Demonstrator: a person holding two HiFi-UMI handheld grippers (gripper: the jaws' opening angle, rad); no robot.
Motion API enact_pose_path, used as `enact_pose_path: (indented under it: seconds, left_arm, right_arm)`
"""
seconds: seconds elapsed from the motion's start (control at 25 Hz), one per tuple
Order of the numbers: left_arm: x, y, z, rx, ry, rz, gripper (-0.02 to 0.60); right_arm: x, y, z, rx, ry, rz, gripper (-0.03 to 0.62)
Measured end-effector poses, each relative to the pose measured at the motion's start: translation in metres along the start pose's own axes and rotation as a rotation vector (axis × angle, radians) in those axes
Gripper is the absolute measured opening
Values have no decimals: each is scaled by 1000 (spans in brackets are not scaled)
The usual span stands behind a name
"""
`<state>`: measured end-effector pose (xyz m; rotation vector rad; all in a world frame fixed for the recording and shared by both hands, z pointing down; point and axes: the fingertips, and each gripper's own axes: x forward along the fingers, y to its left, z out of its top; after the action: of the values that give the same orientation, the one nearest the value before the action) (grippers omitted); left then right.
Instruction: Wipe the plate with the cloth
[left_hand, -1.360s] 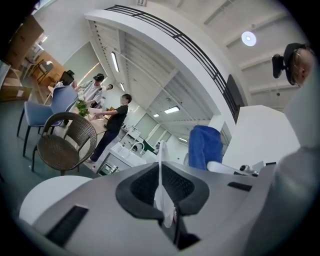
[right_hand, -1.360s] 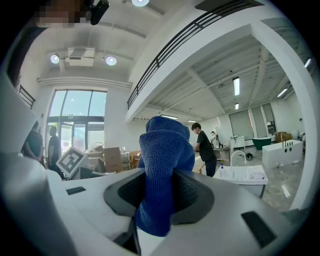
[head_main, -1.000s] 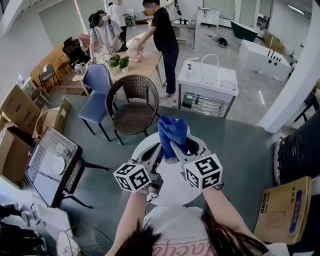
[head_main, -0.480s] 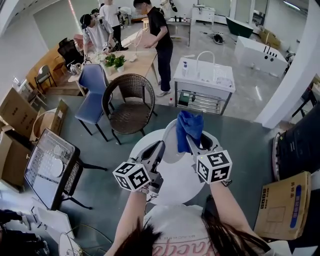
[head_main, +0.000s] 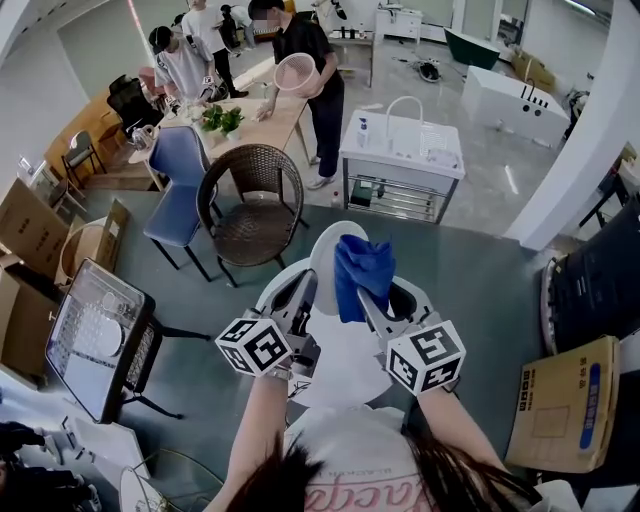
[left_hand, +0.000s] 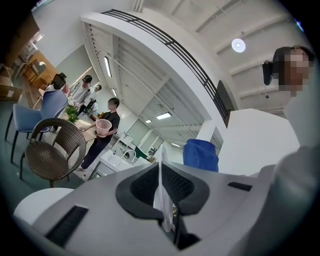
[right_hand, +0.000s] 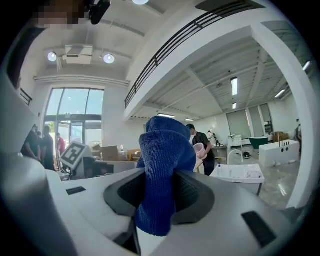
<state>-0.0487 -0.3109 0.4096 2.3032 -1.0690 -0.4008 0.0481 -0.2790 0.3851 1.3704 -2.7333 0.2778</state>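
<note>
Blue cloth (right_hand: 162, 150) between right gripper (right_hand: 160, 176) fingers (right_hand: 196, 196)

A brown wicker chair (head_main: 250, 205) stands at eleven o'clock, with a blue padded chair (head_main: 175, 185) beside it at ten. A white sink cabinet (head_main: 400, 165) is at one, a cardboard box (head_main: 560, 405) at four and a wire dish rack (head_main: 95, 330) at eight.

- Head view: high, facing steeply down, close over left gripper (head_main: 302, 283) and right gripper (head_main: 366, 297); room beyond, far.
- Left gripper view: just behind its jaws, level, plate (left_hand: 161, 170) edge-on.
- Right gripper view: just behind its jaws, cloth (right_hand: 162, 170) filling centre.
- Shared by all three: cloth, person with pink basin (head_main: 305, 60), sink unit (head_main: 403, 160).
</note>
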Motion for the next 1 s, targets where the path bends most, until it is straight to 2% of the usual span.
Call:
enact_pose_path:
  seconds: [0.16,0.28,0.44,0.68,0.8,0.92,1.0]
  left_arm:
    - [1,-1,5,-11,-13,0,23]
    - [-1,-2,7,-34,-23,-8,23]
    - [-5,-2,8,-38,-29,-11,23]
    - [-11,2,9,-38,-32,-10,23]
    - [-10,2,9,-26,-26,-9,23]
    - [-10,-1,10,32,-12,-6,23]
    - [-10,-4,12,113,-5,-1,23]
  right_arm:
    - [16,32,-15,-26,41,81,133]
    - [24,40,-26,-39,64,88,133]
    - [26,26,-35,-33,91,37,133]
    - [9,-22,-44,28,106,-107,133]
    - [2,-38,-40,39,97,-145,133]
    - [-6,-48,-29,55,60,-174,133]
    - [-13,-55,-22,61,38,-193,133]
